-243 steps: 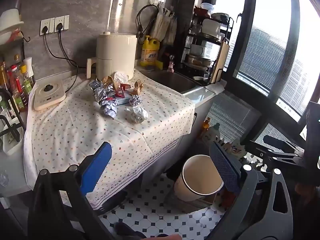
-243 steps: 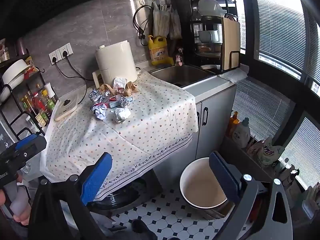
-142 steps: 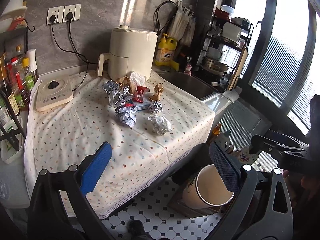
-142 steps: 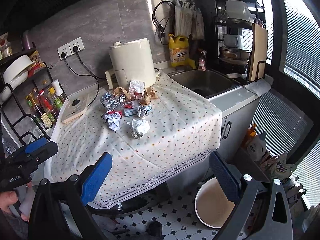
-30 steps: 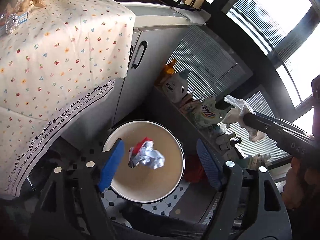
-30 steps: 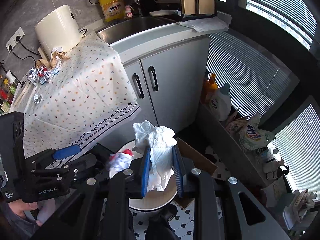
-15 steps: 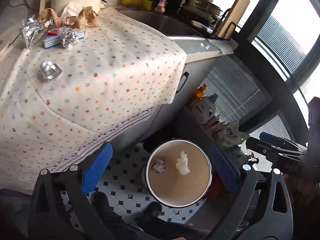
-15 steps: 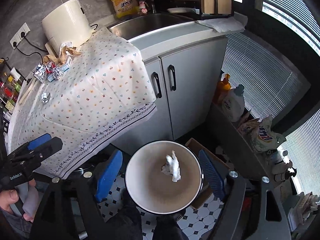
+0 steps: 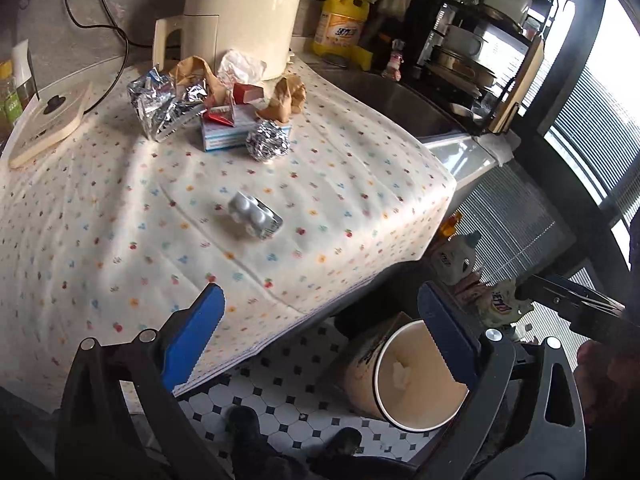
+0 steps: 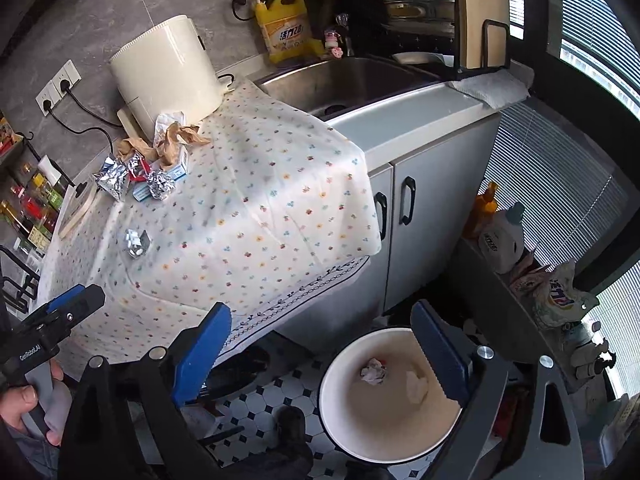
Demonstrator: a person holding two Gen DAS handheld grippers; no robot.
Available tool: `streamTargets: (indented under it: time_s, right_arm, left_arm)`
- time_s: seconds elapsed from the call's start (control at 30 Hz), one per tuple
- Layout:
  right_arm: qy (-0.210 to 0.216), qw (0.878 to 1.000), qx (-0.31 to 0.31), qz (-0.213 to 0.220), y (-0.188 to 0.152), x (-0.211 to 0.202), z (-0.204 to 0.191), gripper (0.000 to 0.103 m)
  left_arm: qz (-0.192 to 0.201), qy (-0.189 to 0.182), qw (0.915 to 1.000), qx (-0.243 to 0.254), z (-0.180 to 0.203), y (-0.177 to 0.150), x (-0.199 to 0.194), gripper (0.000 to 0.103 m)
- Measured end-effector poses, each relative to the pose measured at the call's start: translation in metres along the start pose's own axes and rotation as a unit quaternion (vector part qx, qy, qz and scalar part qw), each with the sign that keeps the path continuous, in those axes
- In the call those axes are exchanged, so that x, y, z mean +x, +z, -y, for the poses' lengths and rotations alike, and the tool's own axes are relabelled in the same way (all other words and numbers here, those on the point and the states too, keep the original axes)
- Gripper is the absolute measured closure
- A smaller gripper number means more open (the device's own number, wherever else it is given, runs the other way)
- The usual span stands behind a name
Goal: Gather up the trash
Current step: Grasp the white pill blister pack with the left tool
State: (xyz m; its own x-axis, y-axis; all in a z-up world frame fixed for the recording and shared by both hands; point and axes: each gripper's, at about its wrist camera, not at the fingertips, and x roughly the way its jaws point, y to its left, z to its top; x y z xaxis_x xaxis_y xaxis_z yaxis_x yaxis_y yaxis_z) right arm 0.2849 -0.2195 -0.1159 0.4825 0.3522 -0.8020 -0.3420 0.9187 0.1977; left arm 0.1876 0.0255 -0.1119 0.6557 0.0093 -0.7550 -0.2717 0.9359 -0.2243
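Observation:
My left gripper [image 9: 320,332] is open and empty, over the front edge of the cloth-covered counter [image 9: 100,240]. A silver pill blister [image 9: 255,215] lies alone on the cloth ahead of it. Behind it are a foil ball [image 9: 267,143], crumpled foil [image 9: 160,104], a blue-white box [image 9: 228,128] and brown paper [image 9: 286,98]. My right gripper [image 10: 320,344] is open and empty above the round white bin [image 10: 332,404] on the floor. In the bin lie a foil wad [image 10: 374,371] and a white tissue [image 10: 418,388].
A cream appliance [image 9: 244,12] stands at the back of the counter, with a sink [image 10: 352,80] and a yellow detergent jug [image 10: 284,28] to its right. Bottles and bags [image 10: 500,240] fill a low shelf by the window. The floor is tiled [image 10: 264,400].
Both grippers dropped their trash into the bin and opened. My left gripper has swung up and back toward the counter; my right has lifted slightly away from the bin.

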Motion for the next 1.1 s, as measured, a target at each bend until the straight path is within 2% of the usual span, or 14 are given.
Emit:
streamTargets:
  time_s: [0.27,0.67,0.73,0.77,0.9,1.1]
  right_arm:
    - [-0.010,1.000,0.011,0.003,0.009,0.011,-0.033,0.008]
    - [-0.050,0.997,0.055,0.014,0.010,0.017,-0.050,0.008]
    - [-0.054,0.997,0.056,0.015,0.013,0.020,-0.058,0.008]
    - [-0.054,0.997,0.055,0.016,0.016,0.023,-0.062,0.008]
    - [-0.047,0.998,0.047,0.020,0.028,0.037,-0.087,0.008]
    - [-0.023,0.999,0.019,0.024,0.051,0.063,-0.132,0.008]
  left_arm:
    - [-0.002,-0.007,1.0000,-0.002,-0.042,0.026,0.018,0.008]
    - [-0.049,-0.045,0.9963,0.055,-0.053,0.048,0.078,0.027]
    - [-0.061,-0.049,0.9947,0.066,-0.055,0.050,0.088,0.042]
    - [-0.070,-0.050,0.9938,0.071,-0.056,0.051,0.092,0.059]
    - [-0.049,-0.058,0.9943,0.075,-0.071,0.063,0.081,0.060]
    - [-0.020,-0.037,0.9975,0.057,-0.117,0.081,0.059,0.059]
